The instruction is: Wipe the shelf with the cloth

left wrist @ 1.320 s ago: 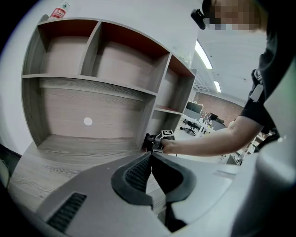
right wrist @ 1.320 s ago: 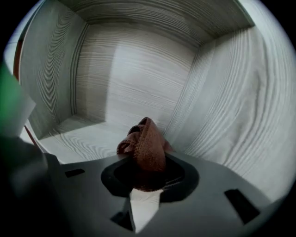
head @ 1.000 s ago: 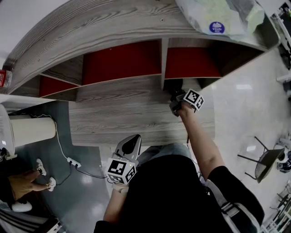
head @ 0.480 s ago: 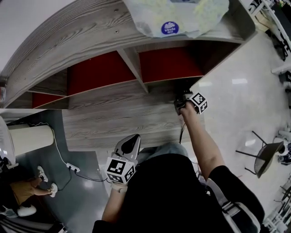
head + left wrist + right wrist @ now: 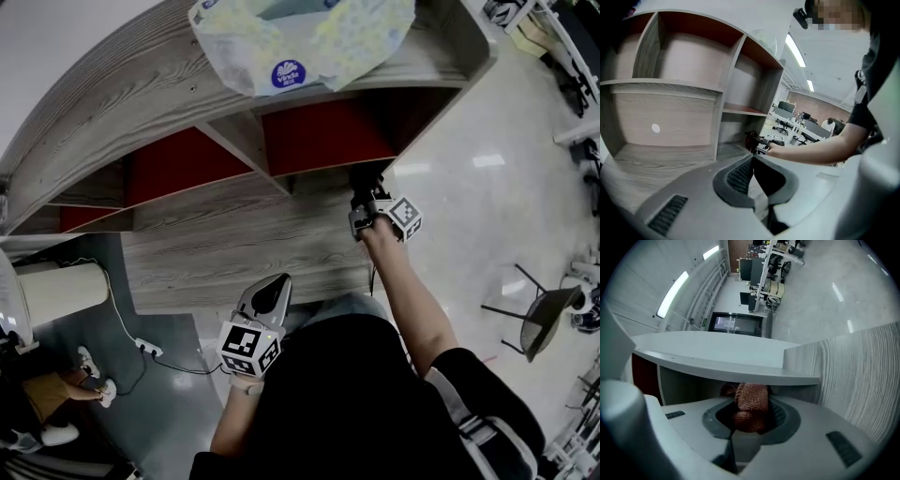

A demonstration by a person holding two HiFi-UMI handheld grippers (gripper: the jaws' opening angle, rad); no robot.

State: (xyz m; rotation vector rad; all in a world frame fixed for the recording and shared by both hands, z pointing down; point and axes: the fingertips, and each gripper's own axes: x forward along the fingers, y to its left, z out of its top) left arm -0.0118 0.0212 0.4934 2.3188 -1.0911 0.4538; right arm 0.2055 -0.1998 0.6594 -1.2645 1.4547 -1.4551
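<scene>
White cylinder [image 5: 52,291] stood at far left on the grey floor, with a white power strip [image 5: 150,352] and its cable beside it. The left hand-held gripper [image 5: 271,291] was low and in front of the body, near the front edge of the shelf [image 5: 216,248] but not touching it. Its jaws were pressed together with nothing between them, as its own view showed.

The shelf was grey wood grain with red back panels and upright dividers. A crumpled plastic bag [image 5: 300,37] with a round blue label lay on the top board.

The right hand-held gripper [image 5: 364,187] was reached out on an extended arm to the mouth of the right-end compartment. Its jaws were pinching a reddish-brown knitted cloth [image 5: 751,399], bunched between the pads. The cloth sat just beneath a board edge at that compartment. Whether it pressed on the wood could not be told.

A dark chair [image 5: 544,323] stood well apart on the pale floor at right.
</scene>
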